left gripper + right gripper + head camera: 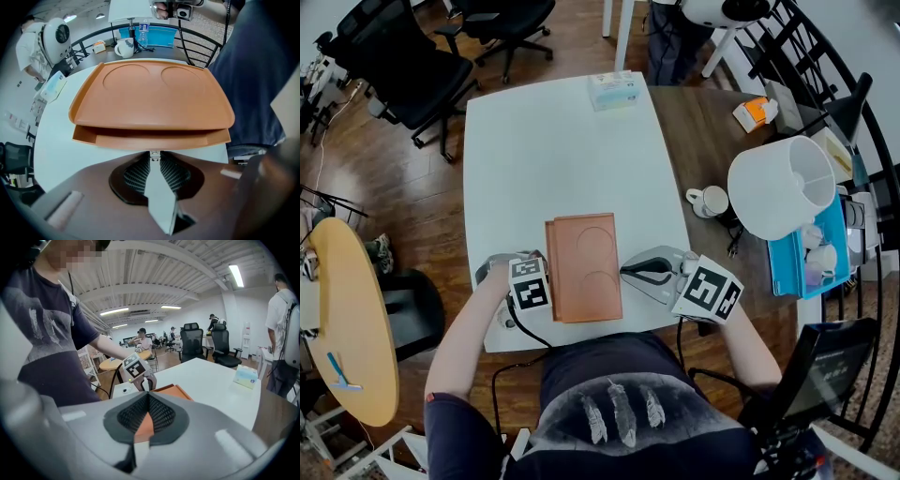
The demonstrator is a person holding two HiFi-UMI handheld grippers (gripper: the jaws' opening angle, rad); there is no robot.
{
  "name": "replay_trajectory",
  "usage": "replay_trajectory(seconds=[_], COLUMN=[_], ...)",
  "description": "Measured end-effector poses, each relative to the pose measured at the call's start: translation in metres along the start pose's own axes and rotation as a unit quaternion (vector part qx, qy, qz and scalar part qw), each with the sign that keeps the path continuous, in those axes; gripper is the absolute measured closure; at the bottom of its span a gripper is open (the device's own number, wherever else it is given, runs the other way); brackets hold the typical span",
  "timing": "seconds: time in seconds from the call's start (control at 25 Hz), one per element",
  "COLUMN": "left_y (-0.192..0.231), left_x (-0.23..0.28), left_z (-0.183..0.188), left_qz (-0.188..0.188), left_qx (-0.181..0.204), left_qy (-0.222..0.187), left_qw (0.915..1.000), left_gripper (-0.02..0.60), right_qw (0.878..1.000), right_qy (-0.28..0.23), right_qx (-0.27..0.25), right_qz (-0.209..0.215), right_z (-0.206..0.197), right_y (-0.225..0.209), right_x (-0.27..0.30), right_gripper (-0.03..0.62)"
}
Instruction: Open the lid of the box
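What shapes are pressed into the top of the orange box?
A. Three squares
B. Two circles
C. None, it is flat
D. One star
B: the orange box's lid has two round recesses side by side, clear in both the head view and the left gripper view.

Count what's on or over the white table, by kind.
orange flat plastic box: 1
pale blue-and-white tissue pack: 1
hand-held two-jaw grippers: 2, the left gripper and the right gripper
Total: 4
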State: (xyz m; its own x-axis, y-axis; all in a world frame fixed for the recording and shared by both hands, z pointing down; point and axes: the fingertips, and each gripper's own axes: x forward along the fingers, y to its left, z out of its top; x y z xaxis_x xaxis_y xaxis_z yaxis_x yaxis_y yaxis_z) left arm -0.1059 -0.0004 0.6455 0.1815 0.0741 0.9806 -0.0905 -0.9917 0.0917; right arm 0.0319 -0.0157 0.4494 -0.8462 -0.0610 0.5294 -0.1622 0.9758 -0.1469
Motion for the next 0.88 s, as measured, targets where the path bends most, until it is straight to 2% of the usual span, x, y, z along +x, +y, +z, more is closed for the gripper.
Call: replay_trajectory(seconds=[0.48,0.72,0.88], left_y=[-0.009,-0.012,-0.013], left_x=[-0.010,-0.014,-0.020], left_z=[-0.059,-0.104,-0.106], left_qz=[-0.010,-0.014,-0.017], left_qx=[-0.049,-0.078,-0.095], left_qy=[0.008,0.031,0.017], left_qw=[0.9987,0.9964,0.9952], left_gripper=[0.497,0.497,0.499], right_qw=[1.000,1.000,1.000], right_qy=[0.006,0.003,0.002], right_qx=[-0.005,-0.001,-0.001], right_qz=[0.003,0.002,0.002], right_z=[0.000,-0.004,-0.003], right_y=[0.005,0.005,0.006], right_x=[0.000,-0.001,0.000], right_gripper=[0.592,0.592,0.592])
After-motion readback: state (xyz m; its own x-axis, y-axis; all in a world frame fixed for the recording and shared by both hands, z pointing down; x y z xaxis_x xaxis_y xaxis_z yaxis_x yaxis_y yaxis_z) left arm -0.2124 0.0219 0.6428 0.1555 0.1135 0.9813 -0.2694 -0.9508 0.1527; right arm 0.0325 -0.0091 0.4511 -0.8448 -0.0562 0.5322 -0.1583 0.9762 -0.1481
